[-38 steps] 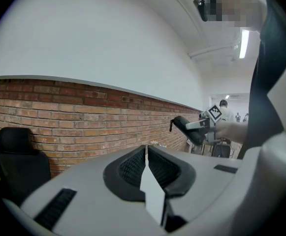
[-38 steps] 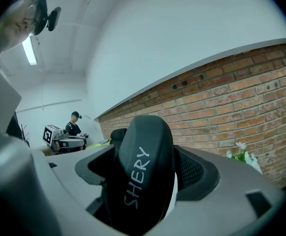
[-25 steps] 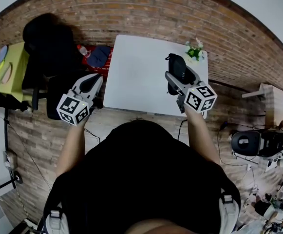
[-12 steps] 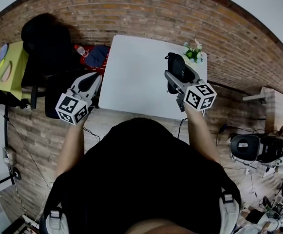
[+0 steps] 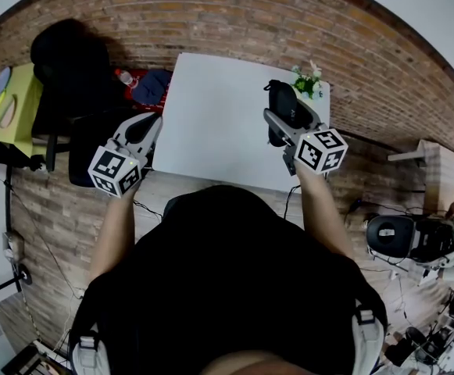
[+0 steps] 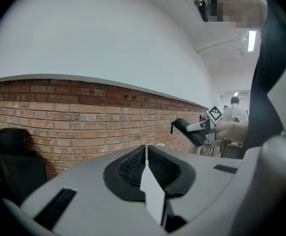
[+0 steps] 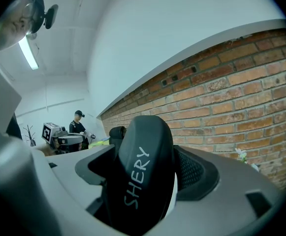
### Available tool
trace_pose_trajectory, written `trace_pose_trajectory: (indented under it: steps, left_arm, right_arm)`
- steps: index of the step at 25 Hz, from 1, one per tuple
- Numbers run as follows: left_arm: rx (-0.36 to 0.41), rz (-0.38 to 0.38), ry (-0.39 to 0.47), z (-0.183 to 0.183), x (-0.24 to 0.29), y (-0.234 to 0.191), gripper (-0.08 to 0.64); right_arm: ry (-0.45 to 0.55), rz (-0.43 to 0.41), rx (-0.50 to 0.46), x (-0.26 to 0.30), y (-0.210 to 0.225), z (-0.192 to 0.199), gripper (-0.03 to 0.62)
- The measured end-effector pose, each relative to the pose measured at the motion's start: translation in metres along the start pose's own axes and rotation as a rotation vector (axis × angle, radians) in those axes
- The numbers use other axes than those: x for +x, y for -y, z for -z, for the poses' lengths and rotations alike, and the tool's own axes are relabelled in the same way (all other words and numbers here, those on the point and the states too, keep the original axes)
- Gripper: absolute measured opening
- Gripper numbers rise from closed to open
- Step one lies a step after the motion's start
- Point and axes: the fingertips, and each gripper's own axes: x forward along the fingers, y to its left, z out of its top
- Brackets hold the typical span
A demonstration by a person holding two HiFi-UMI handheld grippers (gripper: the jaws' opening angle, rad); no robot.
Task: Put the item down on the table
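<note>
My right claw [image 5: 278, 120] is closed on the black case [image 5: 282, 102]. In the right gripper view the case [image 7: 142, 173] fills the gap between the jaws, standing on end with the pale lettering "SHERY" running up its face. From the head view, the case hangs over the right part of the white tabletop [image 5: 211, 123], nearer the right edge than the middle, with a small flowering plant [image 5: 311, 80] at the far right corner beyond it. I cannot tell from above whether the case touches the surface. In the left gripper view it [image 6: 188, 130] shows against the brick wall in the grip of the other claw.

My left claw [image 5: 146, 129] holds nothing. Its jaws are pressed together in its own view [image 6: 146, 157], and it sits off the left edge of the tabletop, beside a black chair [image 5: 66, 61].

Compared with a second ago, little has changed. Both claws keep their places and the case stays gripped over the same part of the tabletop. Only the head view has drifted a little, so the tabletop sits slightly higher and further left in it.
</note>
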Motion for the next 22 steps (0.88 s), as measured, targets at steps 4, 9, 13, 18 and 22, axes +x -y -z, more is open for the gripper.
trace_pose_trajectory:
  steps: [4, 9, 13, 18, 22]
  left_arm:
    - [0.002, 0.002, -0.001, 0.0, 0.0, 0.004, 0.023]
    - [0.002, 0.011, -0.007, 0.002, 0.0, 0.01, 0.023]
    - [0.01, 0.02, -0.002, -0.003, 0.003, 0.014, 0.023]
    - [0.01, 0.021, 0.003, -0.002, -0.002, 0.006, 0.023]
    - [0.003, 0.021, 0.009, -0.002, -0.002, 0.003, 0.023]
  right_arm:
    - [-0.003, 0.0, 0.001, -0.003, 0.001, 0.001, 0.376]
    - [-0.002, 0.007, 0.006, -0.012, 0.001, 0.003, 0.376]
    - [-0.001, 0.015, 0.005, -0.015, 0.004, 0.003, 0.376]
    - [0.004, 0.028, 0.015, -0.012, 0.002, 0.005, 0.376]
    - [0.0, 0.034, 0.016, -0.012, 0.002, 0.007, 0.376]
